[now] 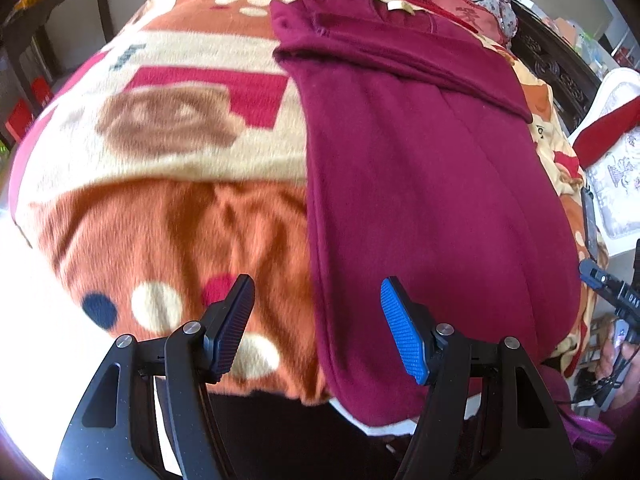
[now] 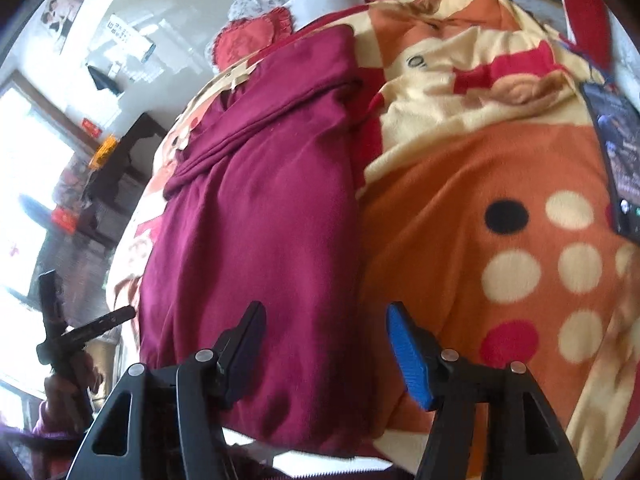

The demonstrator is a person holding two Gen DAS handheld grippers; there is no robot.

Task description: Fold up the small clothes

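A dark red garment (image 1: pixel 432 184) lies flat on a patterned blanket (image 1: pixel 172 216), folded lengthwise into a long strip with a sleeve folded across its far end. It also shows in the right wrist view (image 2: pixel 260 220). My left gripper (image 1: pixel 318 300) is open and empty, hovering over the garment's near left edge. My right gripper (image 2: pixel 326 322) is open and empty, over the garment's near right edge. The right gripper shows at the right edge of the left wrist view (image 1: pixel 608 284).
The blanket (image 2: pixel 500 208) covers a bed and hangs over its near edge. A dark phone (image 2: pixel 618 152) lies on the blanket to the right. Red cushions (image 2: pixel 248 40) lie at the far end. Dark wooden furniture (image 1: pixel 52 32) stands to the left.
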